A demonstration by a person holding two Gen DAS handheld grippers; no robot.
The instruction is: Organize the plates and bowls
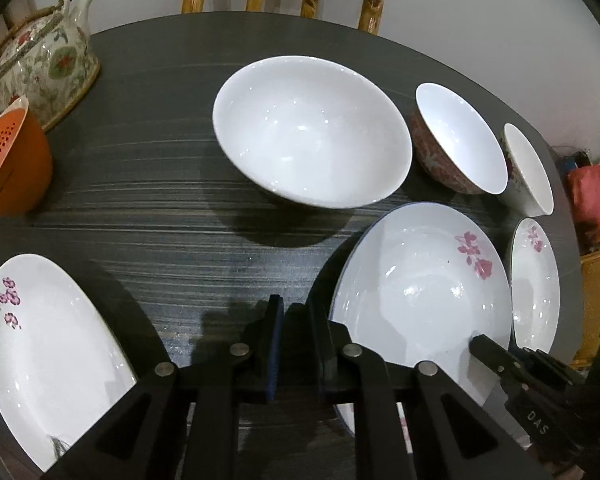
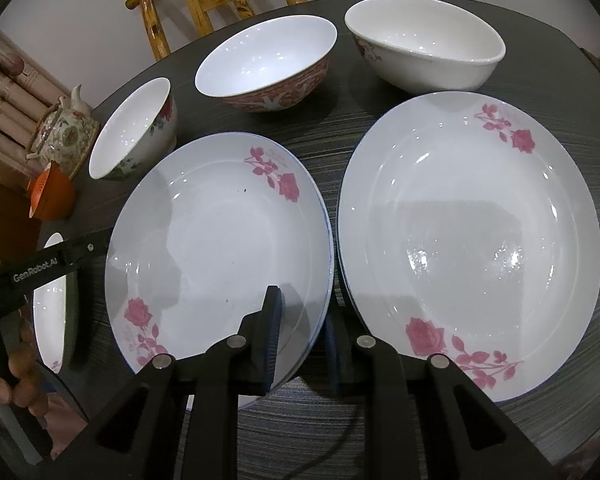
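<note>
Dark table (image 1: 148, 208): plates (image 2: 468, 240), bowls (image 1: 312, 132), teapot (image 1: 44, 60).

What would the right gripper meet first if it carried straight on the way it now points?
Most likely the near rim of the middle plate: the right gripper straddles that edge, one finger over the plate, the other over the dark table in the gap beside the big plate. Depth is unclear.

The surface (image 2: 308, 432) was dark grey with thin pale stripes. The two big plates (image 2: 220, 240) (image 2: 472, 240) were white with pink roses, and one bowl (image 2: 266, 64) was white inside with a red pattern outside. The teapot (image 1: 44, 60) had flowers painted on it, next to an orange cup (image 1: 12, 160).
</note>
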